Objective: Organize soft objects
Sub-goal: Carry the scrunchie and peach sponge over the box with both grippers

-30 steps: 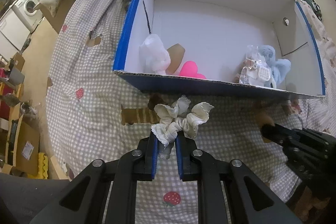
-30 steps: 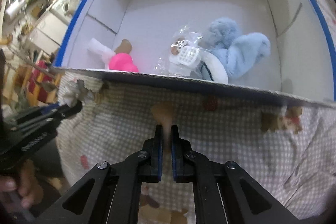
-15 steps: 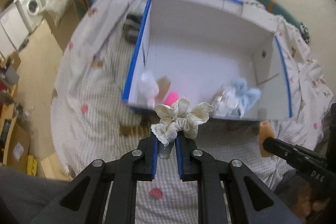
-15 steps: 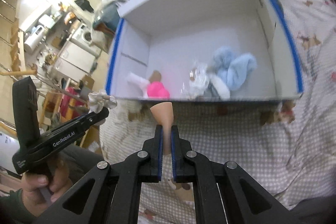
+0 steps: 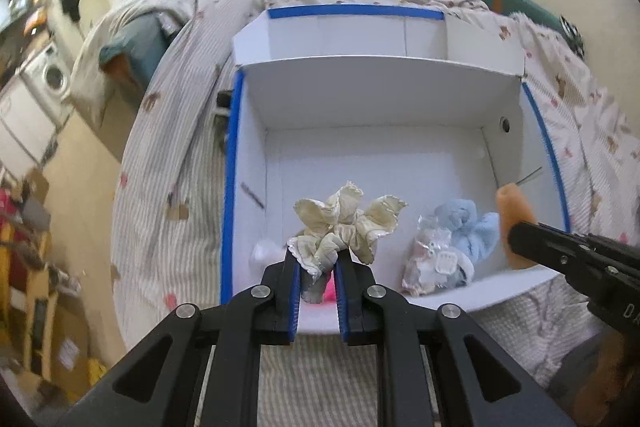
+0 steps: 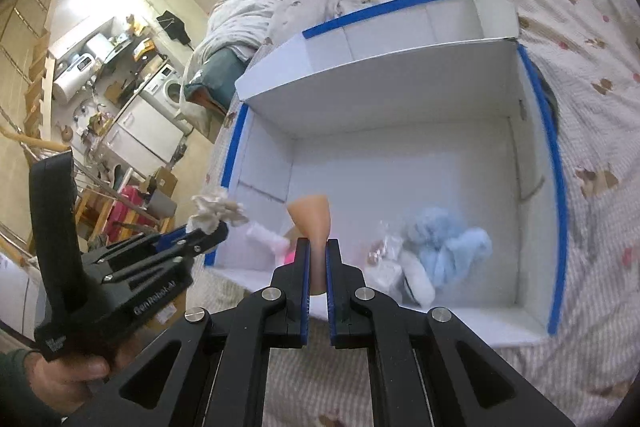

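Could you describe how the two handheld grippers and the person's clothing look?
Both the left gripper and the right gripper are matte black, with angular linkage arms, silver round screws and blue pads on the inner finger faces. The left one's body carries white lettering. A dark green sleeve covers the wrist.

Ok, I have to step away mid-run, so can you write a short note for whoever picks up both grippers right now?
Left hand-held gripper: shut on the cream scrunchie, held above the near edge of the white box.
Right hand-held gripper: shut on the peach sponge, also over the box's near side.
Done: blue plush, bagged item, pink toy and a white item lie in the box.
Left: release scrunchie and sponge into the box.
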Available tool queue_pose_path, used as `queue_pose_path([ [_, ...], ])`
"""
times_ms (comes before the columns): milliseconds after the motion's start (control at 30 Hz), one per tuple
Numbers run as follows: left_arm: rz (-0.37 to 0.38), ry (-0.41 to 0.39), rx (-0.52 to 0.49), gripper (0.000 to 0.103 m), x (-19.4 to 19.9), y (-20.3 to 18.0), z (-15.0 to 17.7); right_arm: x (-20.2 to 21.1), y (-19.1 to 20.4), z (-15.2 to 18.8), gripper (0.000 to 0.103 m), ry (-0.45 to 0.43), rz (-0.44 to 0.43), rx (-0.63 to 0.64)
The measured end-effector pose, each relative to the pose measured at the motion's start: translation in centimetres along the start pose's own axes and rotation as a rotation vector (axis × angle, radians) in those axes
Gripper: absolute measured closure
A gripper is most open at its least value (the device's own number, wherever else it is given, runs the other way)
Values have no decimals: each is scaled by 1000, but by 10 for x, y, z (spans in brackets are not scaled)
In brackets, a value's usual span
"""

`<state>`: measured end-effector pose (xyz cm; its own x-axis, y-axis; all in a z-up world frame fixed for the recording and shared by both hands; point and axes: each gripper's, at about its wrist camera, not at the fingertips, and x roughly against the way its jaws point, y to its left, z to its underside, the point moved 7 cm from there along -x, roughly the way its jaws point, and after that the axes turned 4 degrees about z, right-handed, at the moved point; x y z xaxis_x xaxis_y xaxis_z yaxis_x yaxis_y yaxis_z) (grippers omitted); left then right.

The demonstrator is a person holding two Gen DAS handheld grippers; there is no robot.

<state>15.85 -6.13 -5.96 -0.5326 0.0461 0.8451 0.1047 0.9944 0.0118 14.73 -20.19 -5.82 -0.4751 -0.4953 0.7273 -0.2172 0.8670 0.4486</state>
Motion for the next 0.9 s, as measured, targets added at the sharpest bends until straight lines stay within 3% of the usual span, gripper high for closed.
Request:
queue_pose_path([
  [100, 17, 14, -21, 90, -21, -7, -2, -22, -7, 0, 95, 31, -13, -9],
  [167, 72, 5, -22, 90, -35, -11, 0, -36, -15, 5, 95, 49, -50, -49],
  [233, 58, 2, -16, 89, -48, -7, 5, -49, -24, 12, 95, 85, -27, -78],
  [367, 46, 65, 87, 89, -71, 10, 15, -62, -30, 21, 95, 114, 15, -64],
  [567, 40, 74, 87, 89, -77, 12, 19, -76, -30, 20, 95, 117, 114, 15],
  [900, 52, 85, 45, 89, -80, 1, 21, -82, -27, 24, 94, 132, 145, 61],
])
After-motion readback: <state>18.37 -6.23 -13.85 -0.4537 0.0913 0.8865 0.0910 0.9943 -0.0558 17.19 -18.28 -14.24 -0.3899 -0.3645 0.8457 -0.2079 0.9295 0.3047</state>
